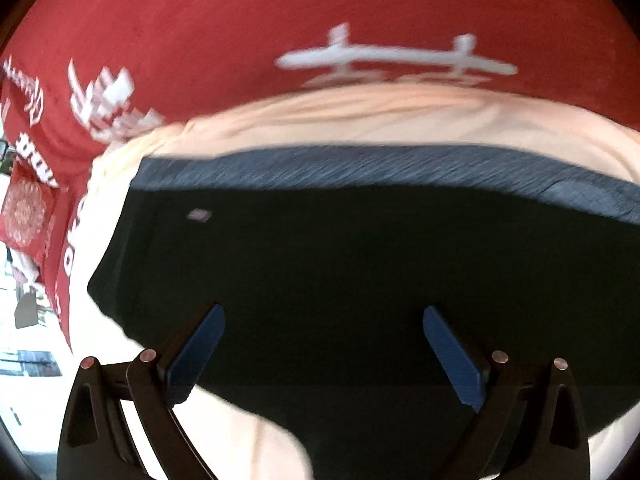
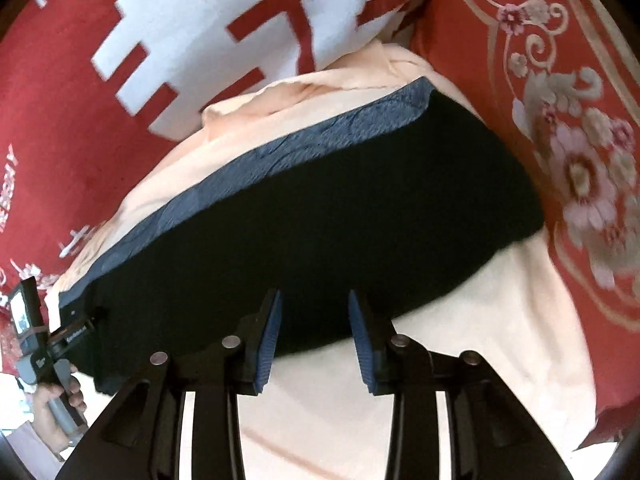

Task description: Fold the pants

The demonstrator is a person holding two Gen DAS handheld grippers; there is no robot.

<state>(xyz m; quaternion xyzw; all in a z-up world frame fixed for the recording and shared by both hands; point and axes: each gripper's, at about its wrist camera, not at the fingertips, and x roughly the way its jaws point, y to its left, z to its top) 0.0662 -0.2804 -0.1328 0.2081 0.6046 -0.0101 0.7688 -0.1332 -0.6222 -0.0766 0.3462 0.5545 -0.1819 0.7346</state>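
The black pants (image 1: 340,264) lie folded flat on a pale peach sheet (image 1: 360,120), with a blue-grey waistband (image 1: 360,170) along their far edge. My left gripper (image 1: 324,320) is open wide and empty, hovering over the near part of the pants. In the right wrist view the same pants (image 2: 340,220) lie with the waistband (image 2: 280,148) at the far left side. My right gripper (image 2: 315,304) is open and empty, its blue pads at the near edge of the pants. The left gripper's handle (image 2: 48,344), held by a hand, shows at the pants' left end.
A red blanket with white characters (image 1: 280,20) lies beyond the sheet. A red floral cushion (image 2: 560,140) lies to the right of the pants. A small red patterned pillow (image 1: 28,208) sits at far left. The peach sheet (image 2: 480,340) extends to the near right.
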